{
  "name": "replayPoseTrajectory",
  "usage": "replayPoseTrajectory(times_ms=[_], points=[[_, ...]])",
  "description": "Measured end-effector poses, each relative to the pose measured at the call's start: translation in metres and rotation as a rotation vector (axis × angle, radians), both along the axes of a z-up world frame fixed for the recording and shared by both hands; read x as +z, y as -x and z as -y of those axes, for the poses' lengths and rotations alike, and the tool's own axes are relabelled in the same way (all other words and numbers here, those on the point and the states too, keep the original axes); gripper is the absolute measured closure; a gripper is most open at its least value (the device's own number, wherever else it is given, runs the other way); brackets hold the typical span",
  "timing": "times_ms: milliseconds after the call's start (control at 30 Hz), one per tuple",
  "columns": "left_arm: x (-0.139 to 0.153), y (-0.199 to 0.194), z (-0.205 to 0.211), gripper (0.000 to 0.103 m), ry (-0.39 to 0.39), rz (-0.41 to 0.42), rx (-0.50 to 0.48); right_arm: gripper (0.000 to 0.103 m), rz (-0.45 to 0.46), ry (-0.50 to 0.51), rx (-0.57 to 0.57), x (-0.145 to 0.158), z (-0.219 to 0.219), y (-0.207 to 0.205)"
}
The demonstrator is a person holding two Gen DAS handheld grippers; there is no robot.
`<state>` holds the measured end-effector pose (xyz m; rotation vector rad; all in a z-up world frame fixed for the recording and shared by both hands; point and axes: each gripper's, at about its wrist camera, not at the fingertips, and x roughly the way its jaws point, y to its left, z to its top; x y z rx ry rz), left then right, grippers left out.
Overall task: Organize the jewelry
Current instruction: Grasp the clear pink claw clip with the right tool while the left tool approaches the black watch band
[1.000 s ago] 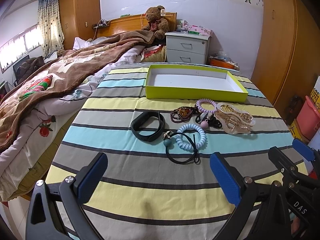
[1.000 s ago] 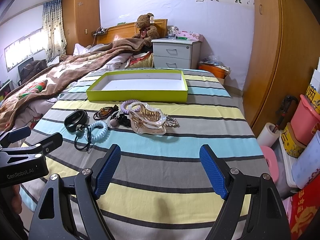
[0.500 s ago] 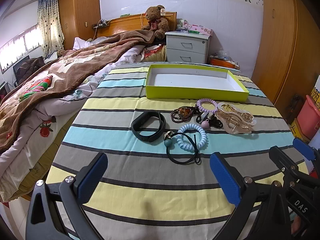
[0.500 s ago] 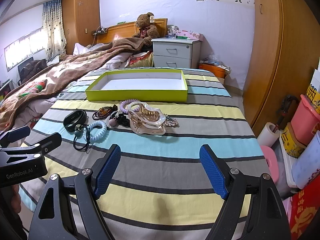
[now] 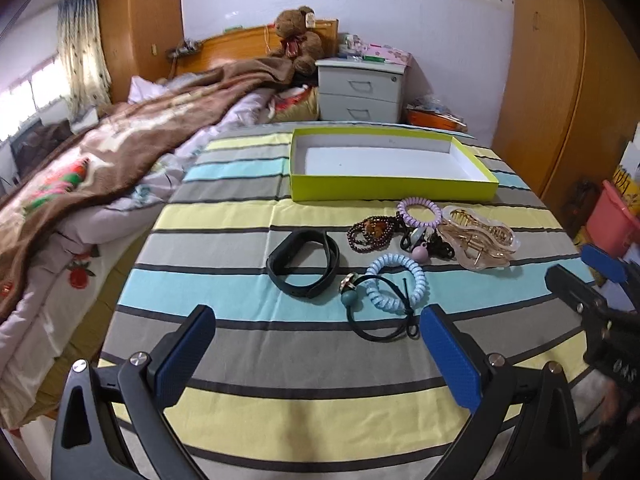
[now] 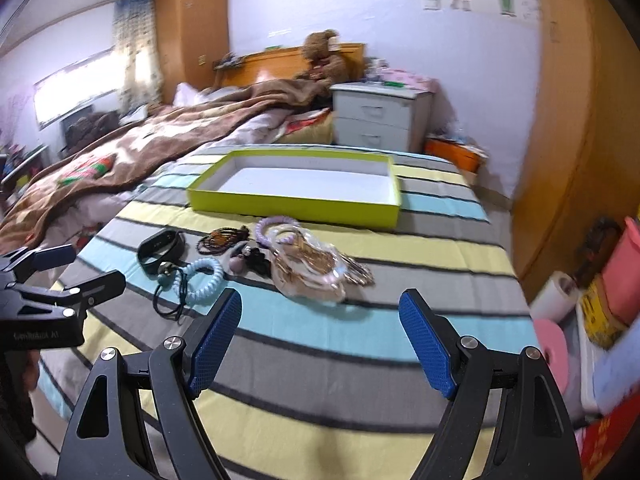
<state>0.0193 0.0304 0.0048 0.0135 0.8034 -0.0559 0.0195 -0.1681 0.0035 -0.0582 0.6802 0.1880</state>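
Observation:
An empty lime-green box (image 5: pixel 392 190) (image 6: pixel 292 204) sits at the far side of the striped cloth. In front of it lie a black band (image 5: pixel 303 265) (image 6: pixel 160 249), a brown bead bracelet (image 5: pixel 370 234), a purple coil tie (image 5: pixel 419 212), a light-blue coil tie (image 5: pixel 396 282) (image 6: pixel 204 280), a black elastic (image 5: pixel 380 324) and clear gold hair clips (image 5: pixel 478 238) (image 6: pixel 310 266). My left gripper (image 5: pixel 318 350) is open and empty, just short of the blue tie. My right gripper (image 6: pixel 320 334) is open and empty, near the clips.
The striped cloth (image 5: pixel 304 408) covers the table. A bed with a brown blanket (image 5: pixel 100 152) borders its left edge. A white nightstand (image 5: pixel 360 90) stands behind the box. A wooden wardrobe (image 6: pixel 580 120) and pink bins (image 5: pixel 612 220) are on the right.
Both grippers have moved slightly forward toward the jewelry. The right wrist view has shifted and blurred, and the pile looks closer. Nothing was picked up.

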Motion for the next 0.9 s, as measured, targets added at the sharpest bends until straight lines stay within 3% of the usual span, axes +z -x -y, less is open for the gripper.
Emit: replayPoseTrajectory(times_ms=[100, 167, 300, 533, 700, 833, 900], points=[[-0.004, -0.01, -0.01, 0.0, -0.01, -0.038, -0.009, 0.022, -0.032, -0.006, 0.07, -0.002, 0.0, -0.023], [-0.005, -0.016, -0.02, 0.0, 0.049, -0.062, -0.01, 0.022, -0.065, -0.006, 0.097, -0.006, -0.001, -0.038], [-0.005, -0.023, -0.033, 0.0, 0.078, -0.066, 0.014, 0.022, -0.119, -0.006, 0.135, -0.017, 0.0, -0.062], [-0.008, -0.038, -0.047, 0.0, 0.126, -0.105, 0.038, 0.022, -0.131, 0.005, 0.258, -0.025, -0.009, -0.076], [-0.015, -0.045, -0.048, 0.0, 0.132, -0.138, 0.036, 0.033, -0.177, 0.026, 0.284, -0.037, -0.015, -0.089], [-0.016, -0.05, -0.048, 0.0, 0.125, -0.142, 0.025, 0.049, -0.207, 0.021, 0.273, -0.042, -0.012, -0.096], [-0.016, -0.051, -0.047, 0.0, 0.129, -0.143, 0.018, 0.05, -0.213, 0.005, 0.268, -0.043, -0.008, -0.098]])
